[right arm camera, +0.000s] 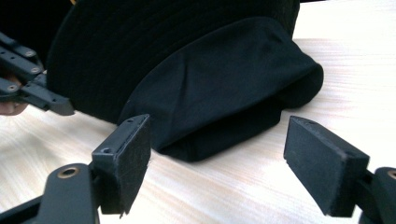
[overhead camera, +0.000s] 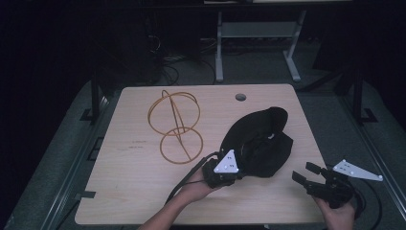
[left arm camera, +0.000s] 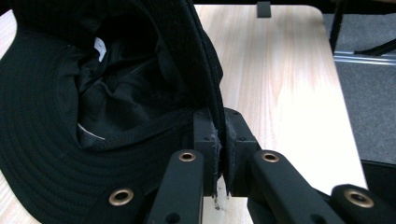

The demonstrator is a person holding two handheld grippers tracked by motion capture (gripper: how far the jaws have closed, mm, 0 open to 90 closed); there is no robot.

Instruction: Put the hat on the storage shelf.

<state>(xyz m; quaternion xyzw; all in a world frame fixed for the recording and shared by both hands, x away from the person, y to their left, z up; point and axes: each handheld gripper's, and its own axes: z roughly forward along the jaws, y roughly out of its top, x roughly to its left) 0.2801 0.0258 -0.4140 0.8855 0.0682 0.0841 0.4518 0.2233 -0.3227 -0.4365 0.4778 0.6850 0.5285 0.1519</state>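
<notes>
A black bucket hat [overhead camera: 261, 139] lies on its side on the right half of the wooden table [overhead camera: 134, 182], its lining facing my left gripper. My left gripper [overhead camera: 242, 168] is shut on the hat's brim; in the left gripper view the pads [left arm camera: 208, 135] pinch the brim edge of the hat [left arm camera: 70, 93] between them. My right gripper [overhead camera: 302, 172] hovers open near the table's front right corner, pointing at the hat. In the right gripper view its jaws [right arm camera: 219, 158] stand wide apart with the hat's crown [right arm camera: 210, 79] beyond them, not touching. The left gripper [right arm camera: 37, 88] shows there at the far left.
An orange wire frame of joined hoops [overhead camera: 174, 124] lies at the table's middle left. A round cable hole [overhead camera: 240, 97] sits near the far edge. Bare wood lies at the front left. A grey desk frame [overhead camera: 258, 33] stands on the floor beyond the table.
</notes>
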